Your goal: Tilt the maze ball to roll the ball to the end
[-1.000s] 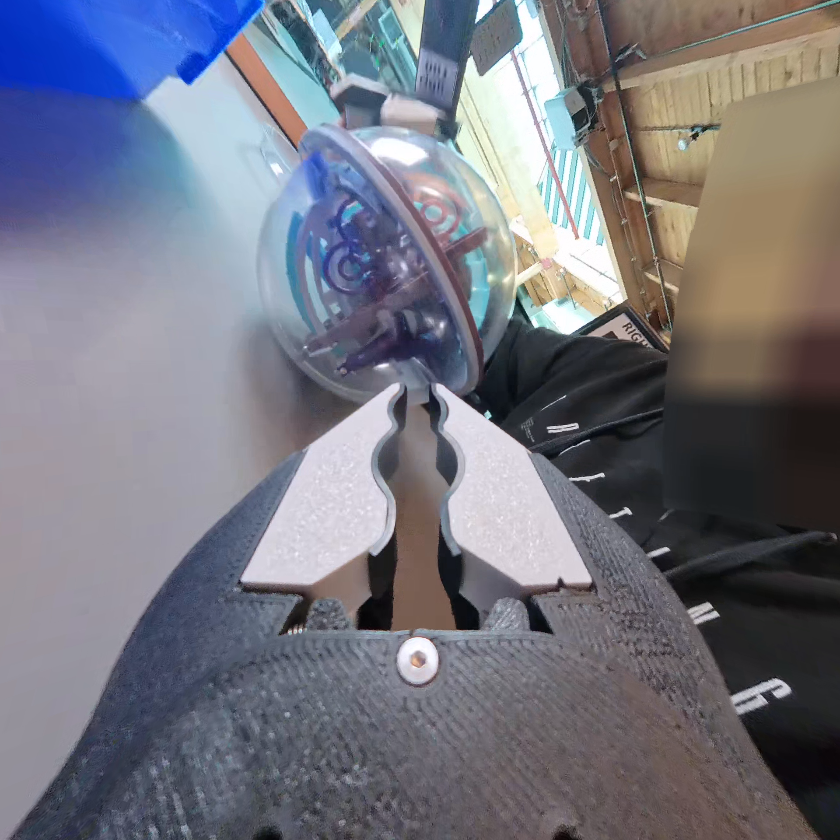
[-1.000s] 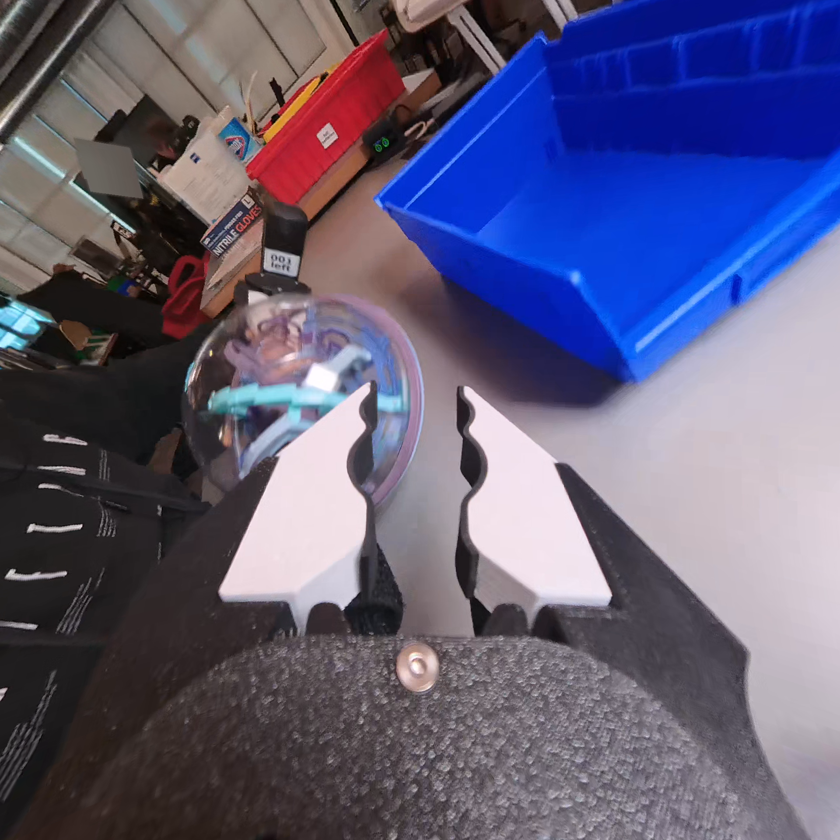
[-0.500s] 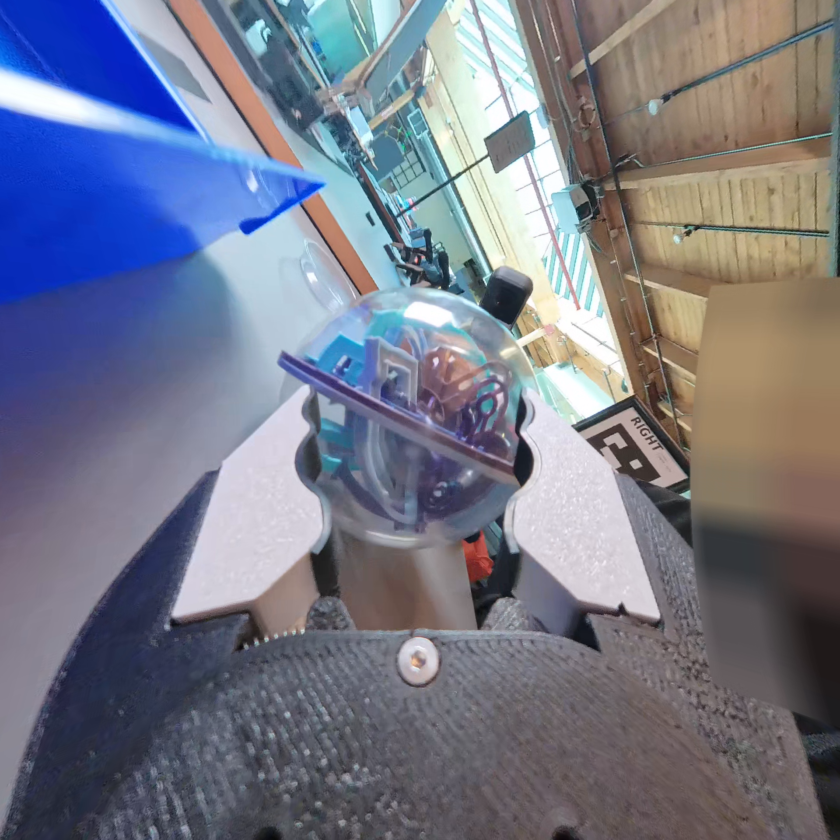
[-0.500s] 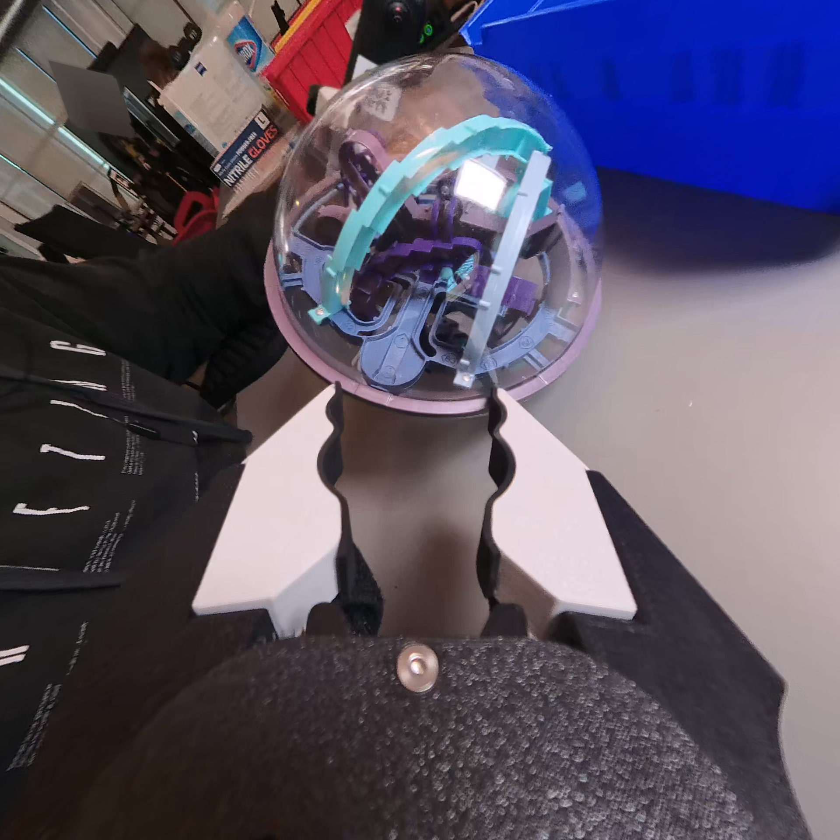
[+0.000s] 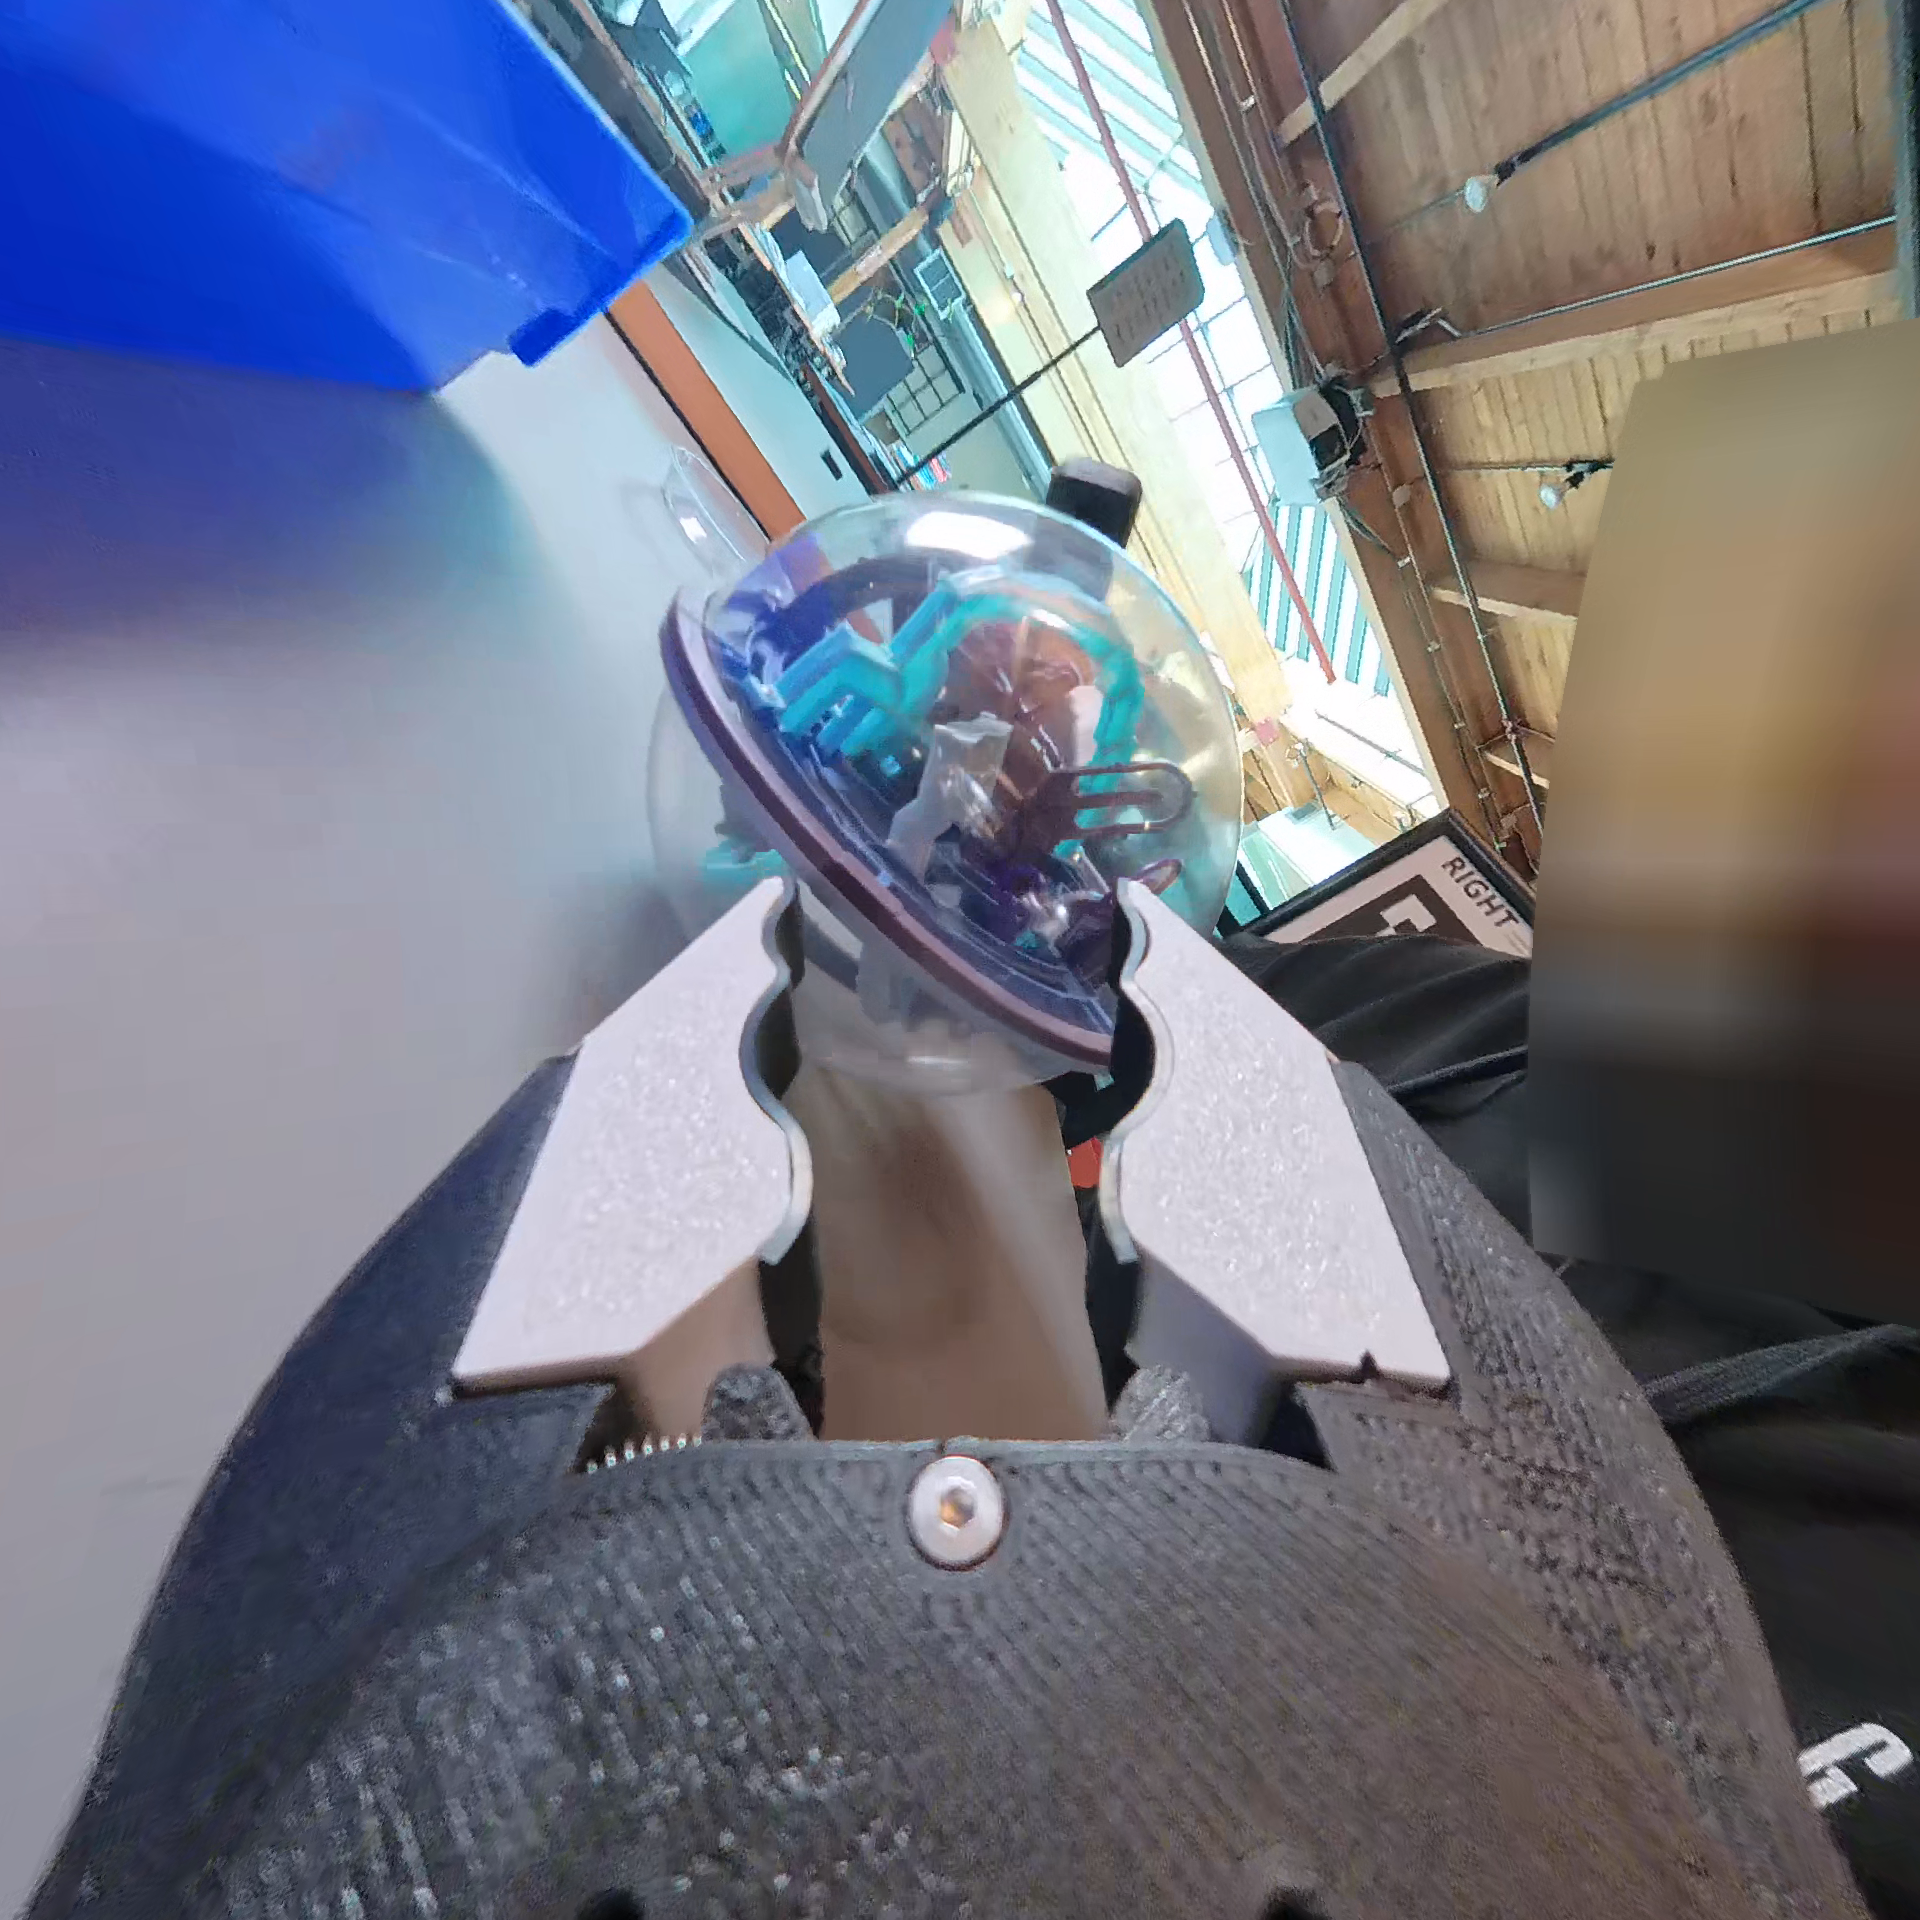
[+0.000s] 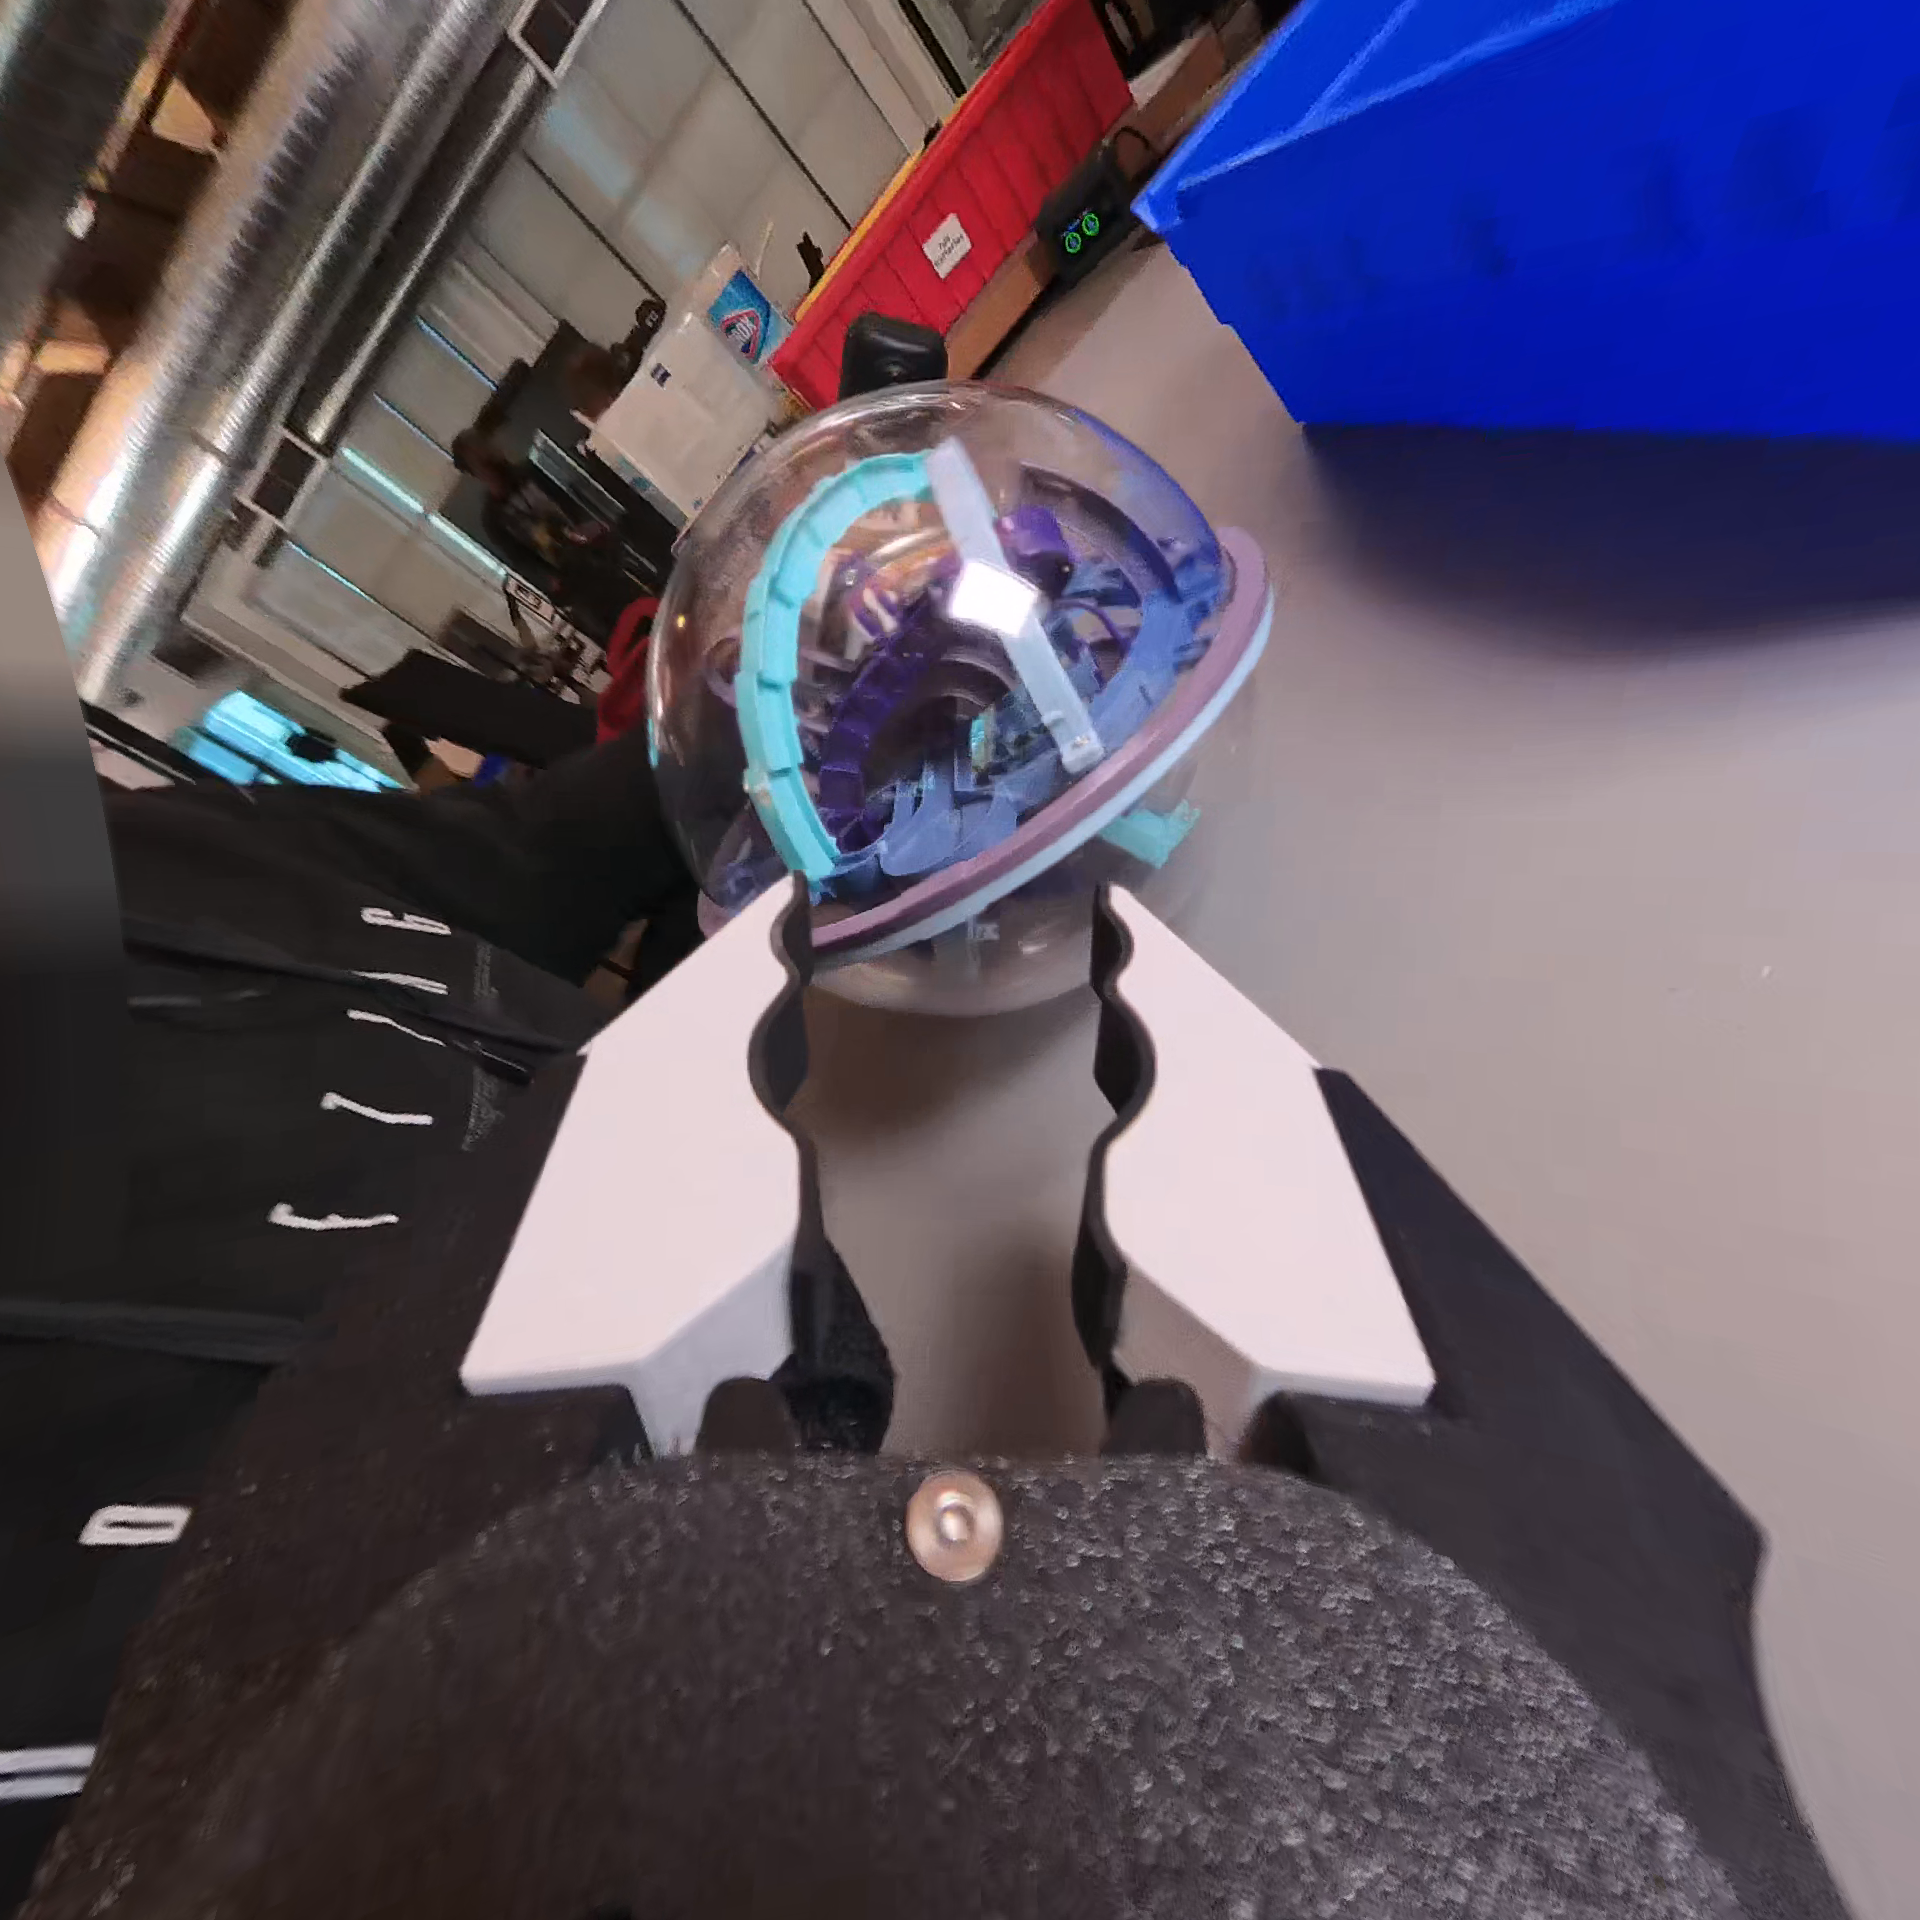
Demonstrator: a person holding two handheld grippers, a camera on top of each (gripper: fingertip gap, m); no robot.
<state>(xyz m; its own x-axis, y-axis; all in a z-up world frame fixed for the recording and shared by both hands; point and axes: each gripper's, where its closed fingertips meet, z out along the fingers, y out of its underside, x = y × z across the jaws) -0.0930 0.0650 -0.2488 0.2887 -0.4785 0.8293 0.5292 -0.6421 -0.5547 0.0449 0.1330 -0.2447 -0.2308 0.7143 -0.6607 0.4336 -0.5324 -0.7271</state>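
The small ball inside the clear plastic maze ball with teal, blue and purple tracks (image 5: 951, 790) is not showing clearly in either view, and the sphere's lowest part is sitting hidden behind the fingertips. A mosaic patch is covering the right edge of the left wrist view, and the blue plastic bin (image 5: 291, 177) is being cut off by the frame in both views. The left gripper (image 5: 951, 914) is standing spread, its 2 grey fingers (image 5: 665, 1132) flanking the sphere's lower part; whether they are pressing it cannot be told. The right gripper (image 6: 945, 914) is likewise spread, its 2 white fingers (image 6: 665, 1153) reaching the sphere's underside from the opposite side, contact unclear. The sphere is sitting between both grippers, above the grey tabletop (image 6: 1558, 935) and near the bin. Compared with 0.5 s ago, the sphere is lying farther out at the left fingertips rather than deep between them, and its purple equator ring (image 6: 1039, 842) is tilting more steeply. In the right wrist view that ring is now rising toward the right; in the left wrist view it is descending to the right.
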